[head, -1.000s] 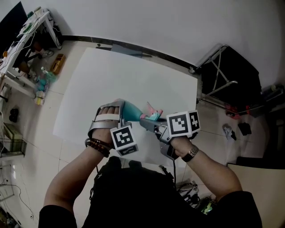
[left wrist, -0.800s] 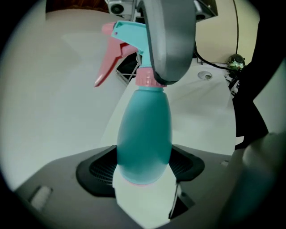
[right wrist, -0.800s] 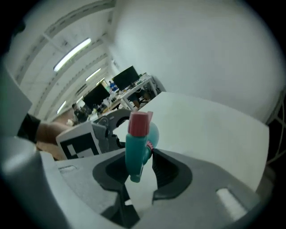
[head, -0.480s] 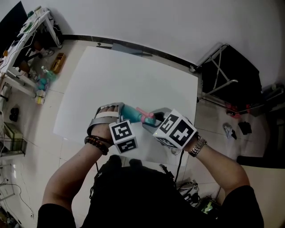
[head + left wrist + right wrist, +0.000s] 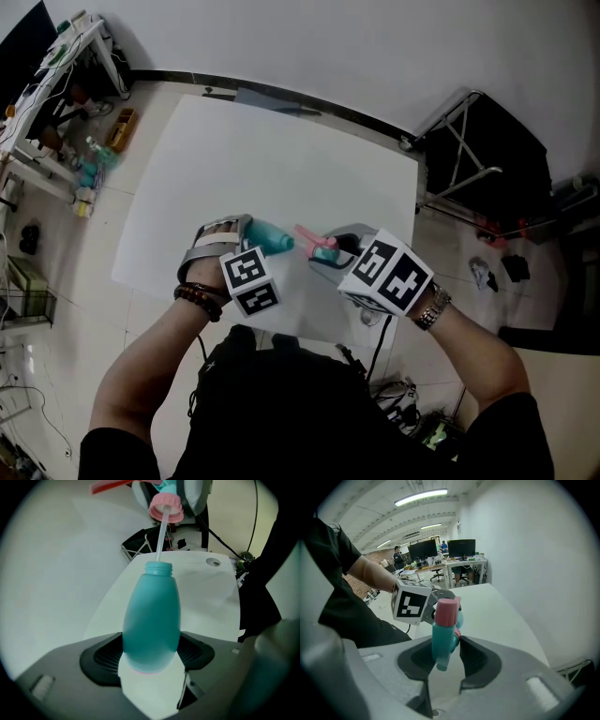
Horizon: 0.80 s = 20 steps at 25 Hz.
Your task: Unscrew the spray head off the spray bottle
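Spray head [image 5: 319, 246]: now drawn off bottle [image 5: 151, 616] neck, dip tube [image 5: 160, 534] bridging. Right gripper [image 5: 444, 652] pinches head; left gripper [image 5: 151, 657] clamps bottle. Table [image 5: 262, 159] below; black rack [image 5: 473, 141] beside.

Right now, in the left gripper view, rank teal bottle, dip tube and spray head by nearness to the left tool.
1. Teal bottle: between the left tool's jaws.
2. Dip tube: above, rising from the bottle's mouth.
3. Spray head: top edge, tube's far end.
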Each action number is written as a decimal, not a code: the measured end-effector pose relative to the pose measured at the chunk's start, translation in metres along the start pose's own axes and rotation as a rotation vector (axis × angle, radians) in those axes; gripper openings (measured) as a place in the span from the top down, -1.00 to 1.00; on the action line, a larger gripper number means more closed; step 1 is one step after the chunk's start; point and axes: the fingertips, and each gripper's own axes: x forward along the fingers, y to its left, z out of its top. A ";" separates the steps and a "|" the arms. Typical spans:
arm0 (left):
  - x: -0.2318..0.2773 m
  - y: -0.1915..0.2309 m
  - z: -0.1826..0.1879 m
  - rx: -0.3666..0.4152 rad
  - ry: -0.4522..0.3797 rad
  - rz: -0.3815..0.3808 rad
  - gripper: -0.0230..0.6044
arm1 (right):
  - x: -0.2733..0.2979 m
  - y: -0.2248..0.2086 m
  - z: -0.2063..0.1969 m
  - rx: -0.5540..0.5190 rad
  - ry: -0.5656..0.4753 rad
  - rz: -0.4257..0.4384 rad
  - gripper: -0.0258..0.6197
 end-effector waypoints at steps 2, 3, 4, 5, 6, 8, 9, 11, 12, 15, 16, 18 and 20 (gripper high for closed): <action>0.003 -0.001 -0.003 -0.022 -0.001 -0.010 -0.30 | -0.005 -0.001 -0.003 -0.009 -0.006 -0.002 0.55; 0.005 -0.001 -0.005 -0.033 -0.001 -0.015 -0.30 | -0.008 -0.002 -0.004 -0.014 -0.009 -0.004 0.55; 0.006 0.000 -0.007 -0.044 0.000 -0.019 -0.30 | -0.012 -0.003 -0.004 -0.016 -0.013 -0.004 0.55; 0.008 0.001 -0.009 -0.054 0.000 -0.023 -0.30 | -0.016 -0.003 -0.004 -0.016 -0.017 -0.005 0.55; 0.009 0.002 -0.012 -0.064 0.001 -0.027 -0.30 | -0.019 -0.004 -0.004 -0.014 -0.023 -0.005 0.54; 0.013 0.003 -0.016 -0.088 0.001 -0.038 -0.30 | -0.026 -0.007 -0.005 -0.003 -0.036 -0.007 0.54; 0.015 0.003 -0.017 -0.104 0.000 -0.045 -0.30 | -0.029 -0.009 -0.006 0.004 -0.043 -0.008 0.54; 0.019 0.003 -0.020 -0.141 -0.005 -0.061 -0.30 | -0.036 -0.011 -0.008 0.019 -0.060 -0.008 0.54; 0.020 0.003 -0.021 -0.161 -0.008 -0.070 -0.30 | -0.039 -0.012 -0.008 0.029 -0.069 -0.007 0.54; 0.023 0.004 -0.023 -0.218 -0.018 -0.093 -0.30 | -0.045 -0.016 -0.011 0.060 -0.095 -0.002 0.54; 0.025 0.004 -0.023 -0.237 -0.023 -0.100 -0.31 | -0.046 -0.017 -0.012 0.068 -0.101 -0.001 0.54; 0.026 0.005 -0.024 -0.273 -0.031 -0.114 -0.31 | -0.048 -0.018 -0.014 0.082 -0.114 0.003 0.54; 0.028 0.006 -0.025 -0.311 -0.042 -0.128 -0.31 | -0.050 -0.020 -0.014 0.095 -0.130 0.004 0.54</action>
